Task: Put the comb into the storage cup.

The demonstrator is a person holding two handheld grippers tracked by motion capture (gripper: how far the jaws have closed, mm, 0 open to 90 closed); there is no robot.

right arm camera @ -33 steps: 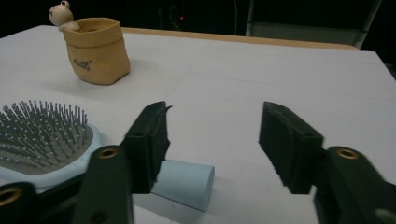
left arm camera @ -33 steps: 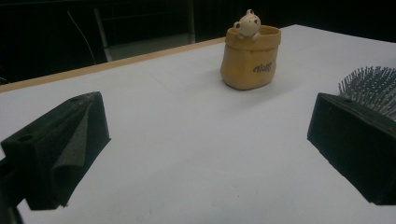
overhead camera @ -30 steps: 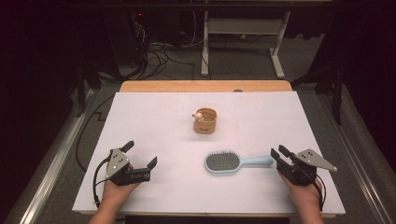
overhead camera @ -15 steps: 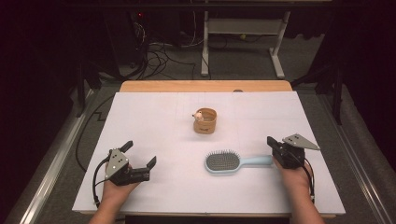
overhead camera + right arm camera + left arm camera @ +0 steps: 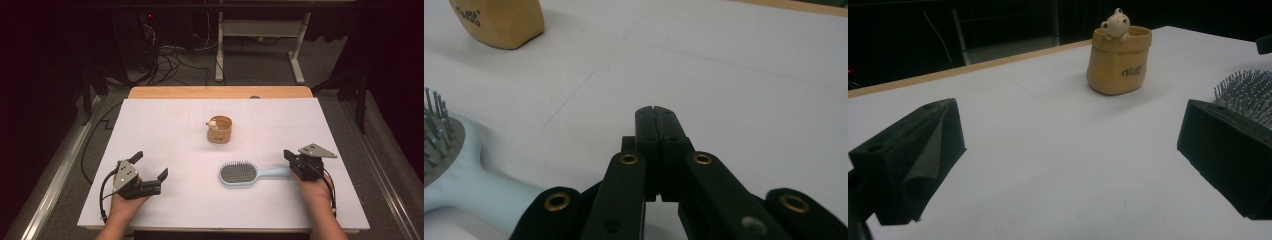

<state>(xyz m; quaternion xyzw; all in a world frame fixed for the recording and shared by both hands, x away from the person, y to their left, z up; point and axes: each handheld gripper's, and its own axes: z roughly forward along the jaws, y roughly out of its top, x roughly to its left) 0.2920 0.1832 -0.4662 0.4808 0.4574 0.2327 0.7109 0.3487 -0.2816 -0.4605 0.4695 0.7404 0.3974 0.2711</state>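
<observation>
On the white table (image 5: 165, 125), near its front edge, a pale blue brush (image 5: 245, 174) lies flat with its bristles up and its handle running toward the person's right side. At the end of that handle sits the right gripper (image 5: 291, 159), held in the right hand (image 5: 314, 190). From the right gripper view its jaws are pressed together with nothing between them, and the brush (image 5: 454, 165) handle passes just to one side of them rather than inside; I cannot tell whether the closed tips touch it. The grey plate on top of this gripper tilts up toward the far right.

Over at the left front corner, the left gripper (image 5: 150, 167) rests low on the table in the left hand (image 5: 122, 205), well apart from the brush. Its jaws stand wide apart and hold nothing, as the left gripper view makes plain: bare table shows between the two black pads.

Farther back, about mid-table, stands a small tan pot (image 5: 220, 130) with a little bear (image 5: 1116, 22) figure peeking over its rim. It is upright and stands behind the brush head, clear of it.
</observation>
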